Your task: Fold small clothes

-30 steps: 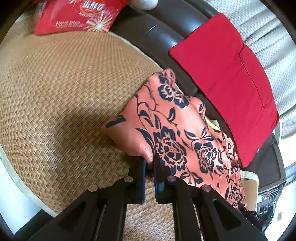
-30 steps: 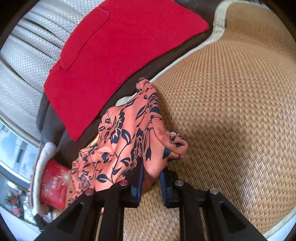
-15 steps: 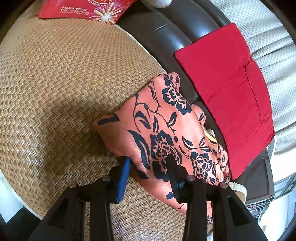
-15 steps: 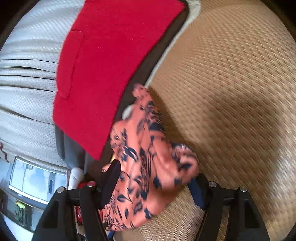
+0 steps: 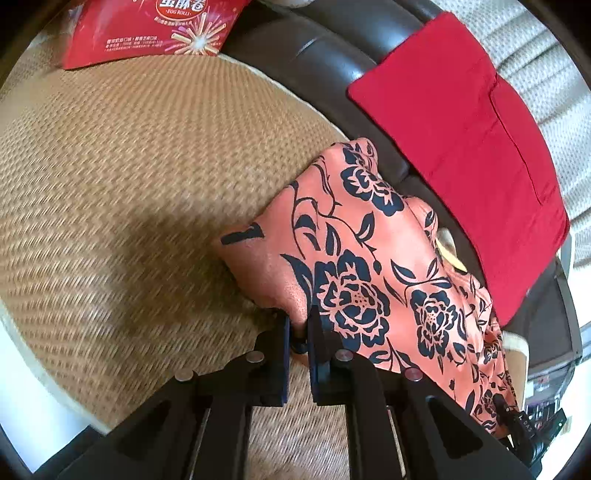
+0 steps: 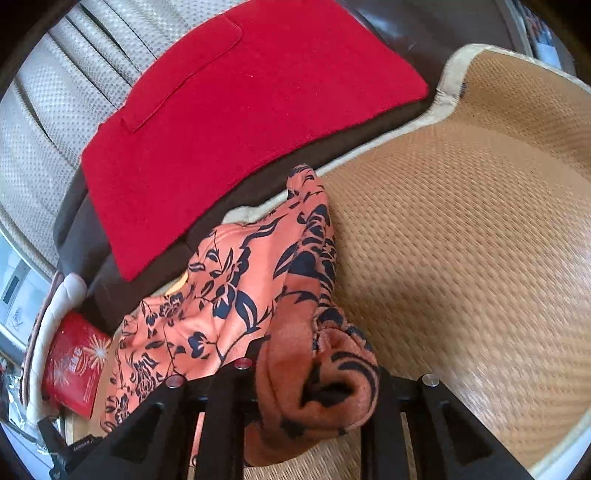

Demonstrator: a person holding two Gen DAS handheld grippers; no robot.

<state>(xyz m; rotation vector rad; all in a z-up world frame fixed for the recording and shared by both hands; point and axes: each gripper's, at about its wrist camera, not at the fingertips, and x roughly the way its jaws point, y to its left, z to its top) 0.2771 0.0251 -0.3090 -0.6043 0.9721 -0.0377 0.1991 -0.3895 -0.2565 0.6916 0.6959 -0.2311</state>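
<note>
- Centrally, the orange floral garment lies bunched on the woven mat, running from frame centre toward the lower right in the left wrist view, its far end reaching the mat's edge.
- Left gripper comes in from the bottom centre, fingers nearly together, pinching the garment's near edge.
- Right gripper enters from the bottom of its view; a thick roll of the cloth fills the space between its fingers, hiding the tips, so the grip cannot be told.
- Behind the garment, a red cushion rests on the dark sofa.
- A red snack bag sits at upper left in the left view.
</note>
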